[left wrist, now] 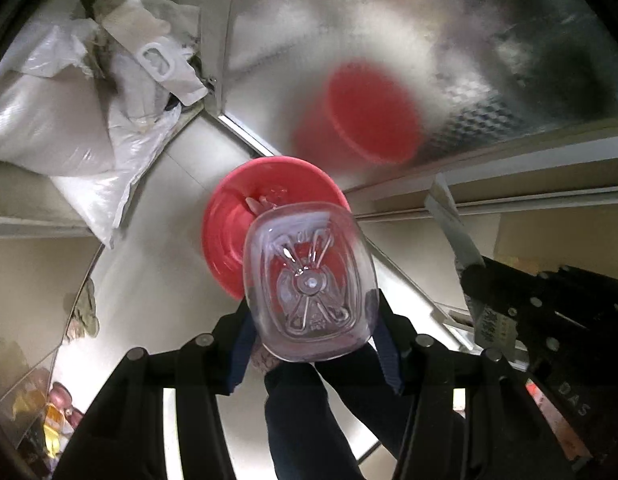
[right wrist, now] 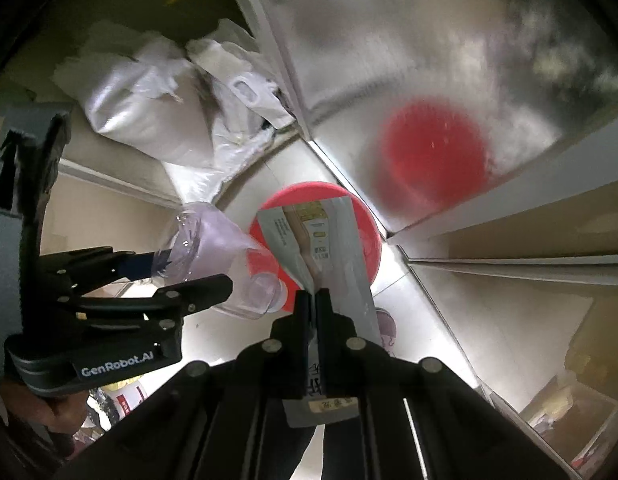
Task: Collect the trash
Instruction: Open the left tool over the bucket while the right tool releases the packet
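Step in hand, as judged from the scene: drop two pieces of trash into the red bin (left wrist: 225,232) standing on the floor by the frosted panel (left wrist: 389,40).

Left gripper (left wrist: 309,344): fingers pinch a clear plastic bottle (left wrist: 309,276) across its body, base toward the camera. From this view the bottle hangs over the 4 o'clock part of the bin mouth, not over its middle. Carry it toward 10 o'clock until the base covers the bin's centre, then spread the fingers.

Right gripper (right wrist: 313,300): fingers pressed together on a flat grey packet (right wrist: 309,236), which stands up from the pinch toward 12 o'clock. In the right wrist view its free end lies across the bin (right wrist: 365,248) opening. The packet is light and flat, so I judge it may flutter or catch on the rim; release it low, with its lower edge inside the rim.

Risk: the two grippers are near each other, with the left gripper (right wrist: 189,276) at 9 o'clock of the packet. Release one item at a time.

Ignore the white sacks (left wrist: 57,128) at 10 o'clock; leave them untouched. The red blur on the panel looks like the bin's reflection, not a second target.
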Demonstrator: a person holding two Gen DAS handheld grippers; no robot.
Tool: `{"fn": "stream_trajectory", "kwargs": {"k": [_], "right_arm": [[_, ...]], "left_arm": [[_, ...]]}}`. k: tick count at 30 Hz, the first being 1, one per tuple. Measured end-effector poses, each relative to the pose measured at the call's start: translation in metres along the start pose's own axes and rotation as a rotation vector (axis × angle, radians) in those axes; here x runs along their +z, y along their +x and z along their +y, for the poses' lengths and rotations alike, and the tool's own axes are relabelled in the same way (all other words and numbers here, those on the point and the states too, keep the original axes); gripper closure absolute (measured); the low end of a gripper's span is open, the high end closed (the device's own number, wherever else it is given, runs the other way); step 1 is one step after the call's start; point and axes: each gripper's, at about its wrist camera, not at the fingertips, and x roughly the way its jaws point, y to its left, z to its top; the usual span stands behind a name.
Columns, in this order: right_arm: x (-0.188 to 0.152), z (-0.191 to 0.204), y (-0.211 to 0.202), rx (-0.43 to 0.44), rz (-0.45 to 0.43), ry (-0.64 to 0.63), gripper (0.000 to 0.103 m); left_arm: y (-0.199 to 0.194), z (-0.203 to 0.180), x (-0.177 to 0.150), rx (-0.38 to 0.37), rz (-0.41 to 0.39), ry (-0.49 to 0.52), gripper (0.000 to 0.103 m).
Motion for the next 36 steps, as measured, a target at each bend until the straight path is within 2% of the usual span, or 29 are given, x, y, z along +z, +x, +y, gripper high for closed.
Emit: {"fn": "stream_trajectory", "kwargs": {"k": [4, 7, 9, 11, 16, 19, 26, 36], "right_arm": [[-0.001, -0.004, 0.016, -0.008, 0.009, 0.020, 0.100], [-0.003, -0.005, 0.020, -0.013, 0.005, 0.024, 0.100], [-0.005, -0.005, 0.020, -0.011, 0.007, 0.022, 0.100], [-0.009, -0.006, 0.016, -0.009, 0.010, 0.020, 0.100], [-0.008, -0.006, 0.011, -0.015, 0.019, 0.013, 0.100], [-0.008, -0.001, 0.012, -0.012, 0.022, -0.010, 0.100], [-0.005, 0.008, 0.030, -0.012, 0.040, -0.027, 0.100], [0.006, 0.017, 0.071, -0.018, 0.077, -0.045, 0.099]], "left_arm": [[0.012, 0.002, 0.002, -0.044, -0.008, -0.016, 0.052], [0.017, 0.002, 0.002, -0.061, -0.029, 0.006, 0.046], [0.017, 0.003, 0.002, -0.054, -0.050, 0.006, 0.028], [0.017, 0.005, 0.003, -0.048, -0.046, -0.004, 0.021], [0.008, 0.009, 0.000, -0.036, -0.045, 0.000, 0.017], [0.001, 0.011, -0.003, 0.004, -0.052, 0.027, 0.016], [0.007, 0.038, -0.002, 0.031, -0.078, -0.050, 0.008], [0.035, 0.074, 0.002, 0.036, -0.069, -0.119, 0.008]]}}
